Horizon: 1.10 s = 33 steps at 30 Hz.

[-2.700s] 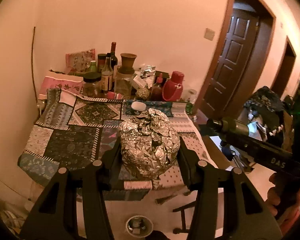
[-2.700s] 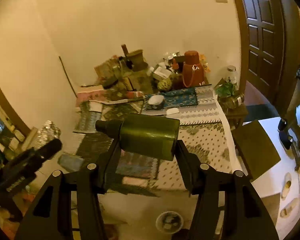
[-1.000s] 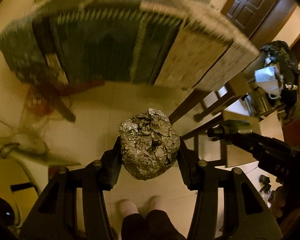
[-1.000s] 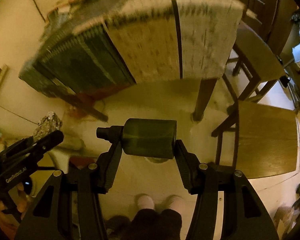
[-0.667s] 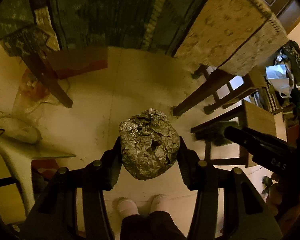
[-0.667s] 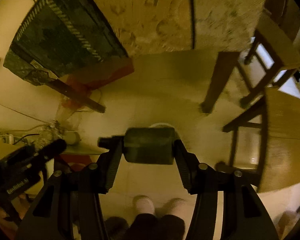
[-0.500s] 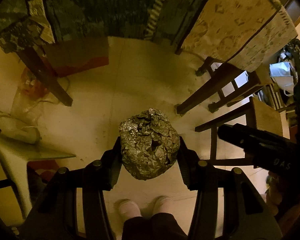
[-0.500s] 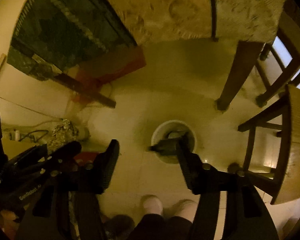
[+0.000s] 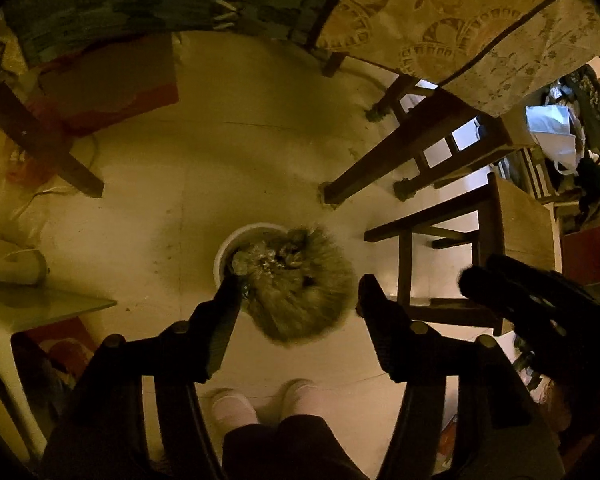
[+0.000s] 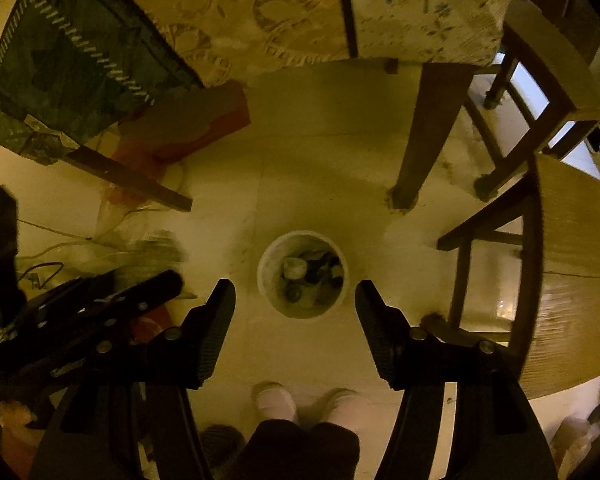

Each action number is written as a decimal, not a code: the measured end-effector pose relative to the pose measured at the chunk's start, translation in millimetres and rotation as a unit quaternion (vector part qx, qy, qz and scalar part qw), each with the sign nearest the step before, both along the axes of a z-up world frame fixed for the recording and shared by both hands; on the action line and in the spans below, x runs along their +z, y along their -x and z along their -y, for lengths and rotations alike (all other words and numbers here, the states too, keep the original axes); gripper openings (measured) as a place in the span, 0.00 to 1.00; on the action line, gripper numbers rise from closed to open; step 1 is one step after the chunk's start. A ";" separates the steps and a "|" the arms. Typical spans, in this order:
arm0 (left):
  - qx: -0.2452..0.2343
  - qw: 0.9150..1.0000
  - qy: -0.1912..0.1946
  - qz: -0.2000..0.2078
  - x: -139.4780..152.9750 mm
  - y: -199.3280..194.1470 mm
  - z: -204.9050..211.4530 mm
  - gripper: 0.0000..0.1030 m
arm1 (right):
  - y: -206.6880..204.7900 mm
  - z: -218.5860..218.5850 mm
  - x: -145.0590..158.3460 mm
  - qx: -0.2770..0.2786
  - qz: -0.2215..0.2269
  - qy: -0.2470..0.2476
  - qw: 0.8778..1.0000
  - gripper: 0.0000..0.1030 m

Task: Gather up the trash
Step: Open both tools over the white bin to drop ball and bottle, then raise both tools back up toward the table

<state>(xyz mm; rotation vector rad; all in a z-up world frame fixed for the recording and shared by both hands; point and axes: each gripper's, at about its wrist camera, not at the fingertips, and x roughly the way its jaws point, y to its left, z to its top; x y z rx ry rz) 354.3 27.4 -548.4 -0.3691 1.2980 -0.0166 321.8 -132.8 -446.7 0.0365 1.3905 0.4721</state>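
Your left gripper (image 9: 296, 292) has just let go. Half a second ago the foil ball (image 9: 300, 284) sat clamped between its pads; now the jaws are opening, stand wide, and the ball is a motion-smeared blur between them, touching neither pad as far as the blur allows, falling toward the white bucket (image 9: 224, 256) on the floor directly beneath. It overlaps the bucket's near rim, so judge it as heading in, not landed.

Your right gripper (image 10: 296, 296) is spread wide with nothing between its fingers. The dark green bottle it carried a second ago is gone from the jaws. Dark shapes lie inside the bucket (image 10: 268, 292), along with a pale round item, but they are too small to name; one is probably the bottle.

Meaning for the task: both pieces are released over the bin; with the ball down, this pair is collected and both hands are free for the next trash.

View differences: the right wrist view looks straight into the open bucket and shows its contents; the left wrist view has that interior mostly hidden behind the ball. The left view alone shows the ball clearly; in the right view it is only a blur beside the left gripper at frame left.
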 end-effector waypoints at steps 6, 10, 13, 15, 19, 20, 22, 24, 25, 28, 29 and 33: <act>0.004 1.000 0.002 -0.009 6.6 -4.8 0.2 0.63 | 0.2 2.8 16.0 0.002 0.008 0.004 1.000 0.57; -0.001 1.000 -0.019 0.001 32.9 2.4 2.5 0.63 | 3.0 5.2 36.6 0.001 0.013 0.000 1.000 0.57; -0.010 0.999 -0.035 0.011 61.9 8.9 4.0 0.63 | 4.8 6.6 58.7 0.002 0.021 -0.001 1.000 0.57; -0.014 0.999 -0.041 0.020 83.6 12.5 3.9 0.63 | 6.1 6.3 80.7 0.000 0.030 -0.005 1.000 0.57; -0.015 0.997 -0.050 0.050 141.2 21.1 2.5 0.63 | 8.9 7.2 121.9 -0.002 0.049 -0.015 0.999 0.57; -0.014 0.997 -0.051 0.056 152.5 22.4 3.1 0.63 | 10.5 6.0 134.3 -0.003 0.055 -0.017 0.998 0.57; -0.014 0.996 -0.056 0.075 185.0 28.5 0.1 0.63 | 13.2 5.8 160.2 -0.003 0.070 -0.022 0.997 0.57; -0.012 0.994 -0.061 0.093 216.4 34.5 -3.0 0.63 | 16.4 4.7 190.0 -0.002 0.089 -0.026 0.996 0.57; -0.011 0.993 -0.062 0.101 228.9 36.9 -3.6 0.63 | 17.8 2.7 200.9 -0.003 0.096 -0.028 0.995 0.57; -0.009 0.989 -0.067 0.132 272.8 45.7 -9.2 0.63 | 23.1 2.7 243.6 -0.007 0.127 -0.038 0.991 0.57; -0.008 0.988 -0.069 0.141 284.7 47.4 -10.7 0.63 | 25.4 2.4 258.1 -0.008 0.138 -0.041 0.990 0.57; -0.007 0.978 -0.081 0.194 349.9 62.8 -13.1 0.63 | 35.2 3.6 312.6 -0.015 0.181 -0.054 0.982 0.57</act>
